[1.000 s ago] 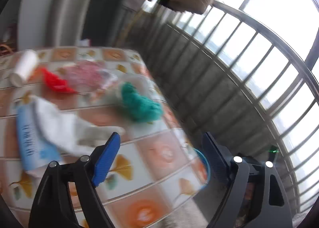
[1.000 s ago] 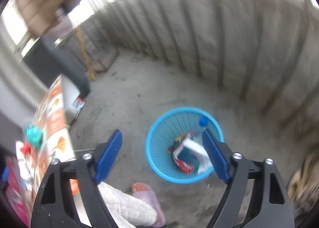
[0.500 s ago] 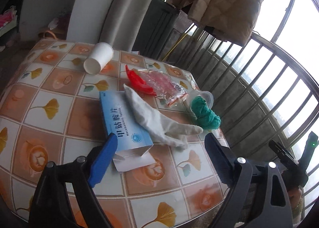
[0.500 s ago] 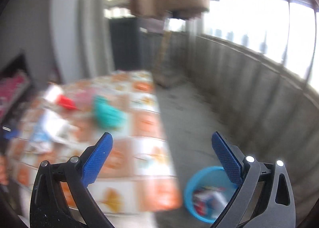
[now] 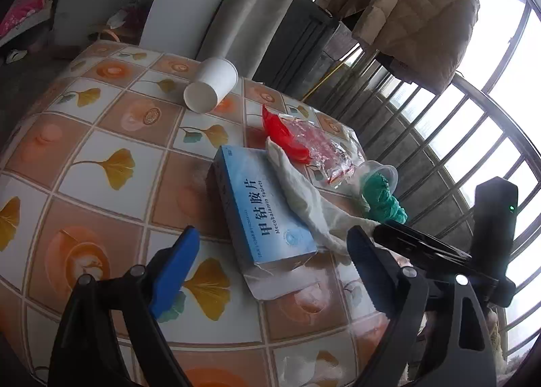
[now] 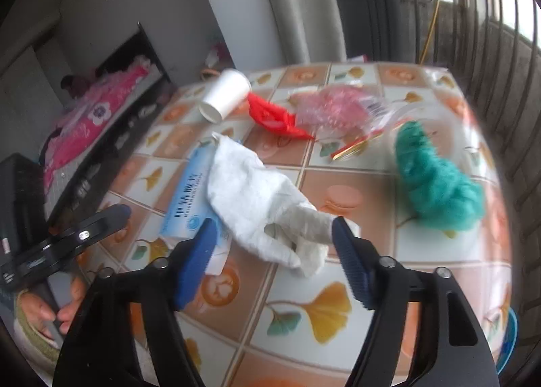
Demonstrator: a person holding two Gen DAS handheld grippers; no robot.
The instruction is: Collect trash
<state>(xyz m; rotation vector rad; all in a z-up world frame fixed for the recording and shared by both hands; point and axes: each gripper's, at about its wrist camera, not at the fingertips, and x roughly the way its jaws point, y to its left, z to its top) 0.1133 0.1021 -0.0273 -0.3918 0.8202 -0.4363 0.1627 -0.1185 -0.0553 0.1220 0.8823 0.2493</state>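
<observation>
Right gripper [image 6: 272, 251] sits low centre in the right wrist view, straddling the finger end of the white glove [image 6: 257, 211]; jaws closing, glove fingertips between the blue pads but not visibly pinched yet, so nothing held so far. Probably lined up on the loose fingers because they stick off the box [image 6: 187, 204] and are the easiest bit to pinch

Left gripper [image 5: 267, 268] lower centre of the left wrist view, jaws wide apart, empty, poised over the table [image 5: 101, 137] just short of the box's torn flap. Looks like it is waiting for the box, which the glove still lies across, so glove goes first

Rest of the trash all on the table: paper cup [image 5: 210, 84] on its side upper centre, red scrap [image 5: 282, 131] and crinkled clear wrapper [image 5: 318, 147] right of centre, green wad [image 5: 383, 199] by a tipped clear plastic cup [image 5: 378, 172] near the right table edge. Blue basket [image 6: 507, 336] only a sliver at lower right edge of the right wrist view, below the table edge, likely the drop spot

Task partly done at best, five or six items still to clear

Risk: pads may catch only a thin fingertip and the glove slips free
</observation>
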